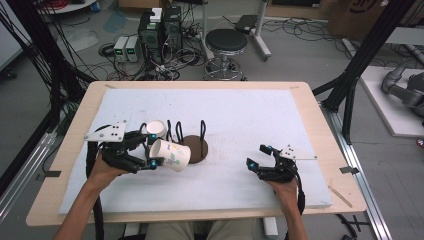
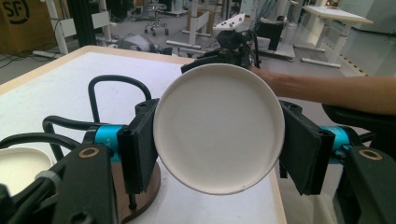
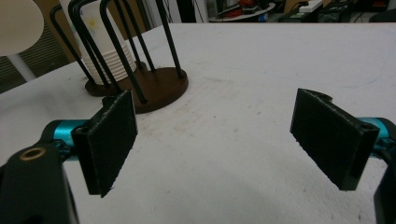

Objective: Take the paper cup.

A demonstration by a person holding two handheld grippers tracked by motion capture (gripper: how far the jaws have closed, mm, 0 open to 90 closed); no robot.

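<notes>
Left gripper [image 1: 150, 152] is clamped on a paper cup [image 1: 171, 155], held tipped on its side above the white mat [image 1: 250, 120], just left of the brown cup stand [image 1: 196, 146]. Stacked cups [image 1: 156, 129] sit behind. Right gripper [image 1: 260, 157] rests on the mat, jaws spread, empty.

Three cameras, one table [image 1: 310, 107]

My high view looks forward and down from the near edge; both gripper cameras sit low and close, sharing the cup rack [image 1: 196, 147] [image 3: 159, 84] with it.
</notes>
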